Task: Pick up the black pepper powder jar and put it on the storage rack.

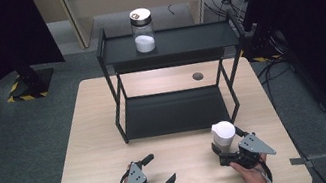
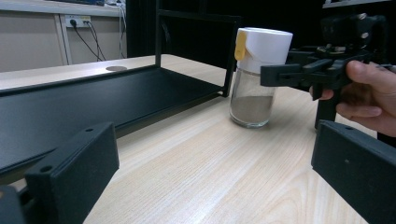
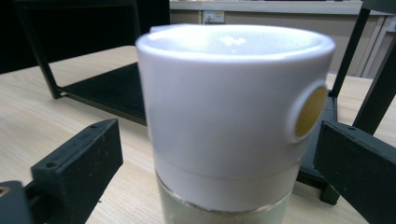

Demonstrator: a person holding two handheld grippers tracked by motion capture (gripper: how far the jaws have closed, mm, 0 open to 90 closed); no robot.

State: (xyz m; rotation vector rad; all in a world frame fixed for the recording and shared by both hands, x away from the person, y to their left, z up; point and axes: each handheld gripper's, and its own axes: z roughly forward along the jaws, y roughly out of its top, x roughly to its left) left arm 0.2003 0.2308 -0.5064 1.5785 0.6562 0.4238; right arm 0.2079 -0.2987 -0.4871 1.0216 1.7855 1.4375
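Right gripper point(image 1: 229, 147) low over the bench point(image 1: 96, 154), jaws open on both sides of the white-capped glass shaker point(image 1: 223, 136), no clear contact with it. Shaker upright on the bench, just beside the front right leg of the black shelf rack point(image 1: 175, 112). Left gripper point(image 1: 157, 171) well apart, jaws wide open, nothing between.

Shaker point(image 1: 224, 136) before rack point(image 1: 179, 111); jar point(image 1: 142, 30) on top.

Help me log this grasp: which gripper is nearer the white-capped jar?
Right. The right gripper brackets the white-capped jar; the left gripper hangs well off to its left.
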